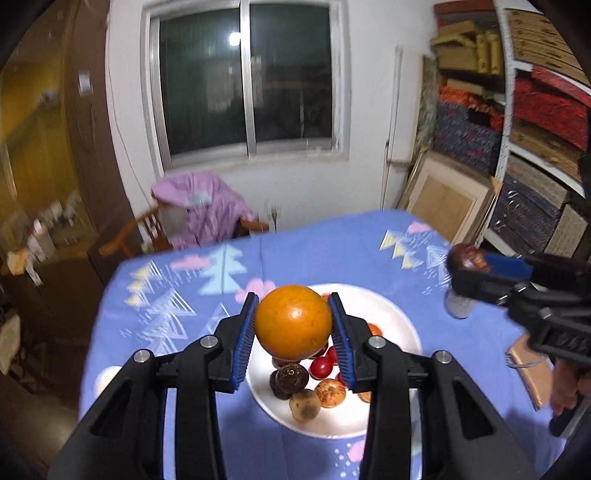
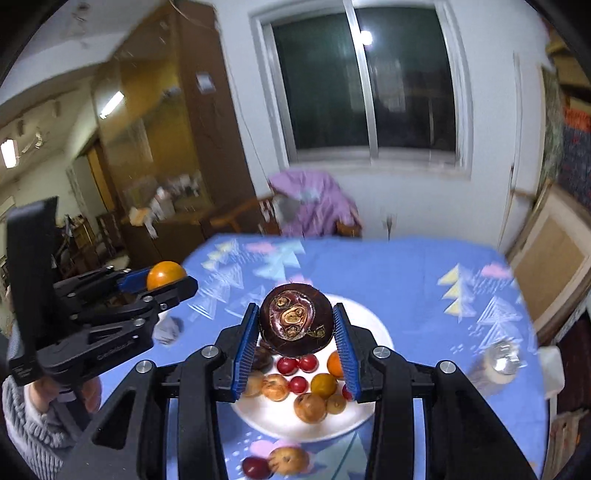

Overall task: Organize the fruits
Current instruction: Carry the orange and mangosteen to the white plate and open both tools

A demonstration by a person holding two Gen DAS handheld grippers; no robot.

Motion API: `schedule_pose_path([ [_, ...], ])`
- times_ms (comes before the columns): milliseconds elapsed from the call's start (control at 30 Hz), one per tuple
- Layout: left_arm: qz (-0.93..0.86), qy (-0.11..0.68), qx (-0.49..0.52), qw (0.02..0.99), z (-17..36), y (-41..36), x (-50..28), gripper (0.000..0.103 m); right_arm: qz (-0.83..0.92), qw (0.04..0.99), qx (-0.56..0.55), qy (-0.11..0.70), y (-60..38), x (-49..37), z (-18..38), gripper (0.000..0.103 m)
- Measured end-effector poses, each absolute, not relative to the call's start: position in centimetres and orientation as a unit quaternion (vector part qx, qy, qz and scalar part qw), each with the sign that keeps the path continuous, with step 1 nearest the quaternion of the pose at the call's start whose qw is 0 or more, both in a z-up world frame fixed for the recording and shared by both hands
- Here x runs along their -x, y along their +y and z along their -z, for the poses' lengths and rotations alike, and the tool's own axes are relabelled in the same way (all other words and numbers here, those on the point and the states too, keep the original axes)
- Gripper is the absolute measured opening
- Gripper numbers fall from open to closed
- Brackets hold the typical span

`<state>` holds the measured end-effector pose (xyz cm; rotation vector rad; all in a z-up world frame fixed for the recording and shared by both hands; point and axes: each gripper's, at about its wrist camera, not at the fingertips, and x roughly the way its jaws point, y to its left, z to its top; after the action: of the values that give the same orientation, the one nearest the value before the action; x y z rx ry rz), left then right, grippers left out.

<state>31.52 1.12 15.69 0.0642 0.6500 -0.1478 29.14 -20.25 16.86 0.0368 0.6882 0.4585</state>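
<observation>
Your left gripper (image 1: 293,325) grips the orange (image 1: 293,322), right gripper (image 2: 295,325) grips the dark fruit (image 2: 294,319); both hang above the plate (image 1: 388,306), frame centre, w/ small fruits below.

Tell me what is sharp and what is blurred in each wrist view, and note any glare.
Left wrist view: the left gripper and its orange are sharp; the tablecloth, chair and shelves are motion-smeared; a lamp reflection glares in the window.
Right wrist view: the right gripper and its dark brown fruit are crisp; the background is streaked; the same window glare.
</observation>
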Motion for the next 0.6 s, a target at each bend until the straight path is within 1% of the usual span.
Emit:
schedule_pose_path([
  [100,0.075,0.351,-0.015,0.933,-11.8,2.0,-35.1,0.038,-0.219,0.900,-0.017,0.376,-18.7,-33.1,-12.5,0.041],
  [233,0.071,0.390,-0.001,0.918,-6.9,3.0,-38.9,0.038,-0.212,0.883,-0.007,0.418,-16.9,-35.8,-7.4,0.041],
  [433,0.075,0.430,0.019,0.899,-1.8,3.7,-42.2,0.038,-0.198,0.869,0.011,0.453,-15.8,-37.7,-3.5,0.041],
  [600,0.075,0.443,0.019,0.893,0.2,3.4,-43.6,0.038,-0.187,0.865,0.023,0.465,-15.3,-39.3,-1.4,0.041],
])
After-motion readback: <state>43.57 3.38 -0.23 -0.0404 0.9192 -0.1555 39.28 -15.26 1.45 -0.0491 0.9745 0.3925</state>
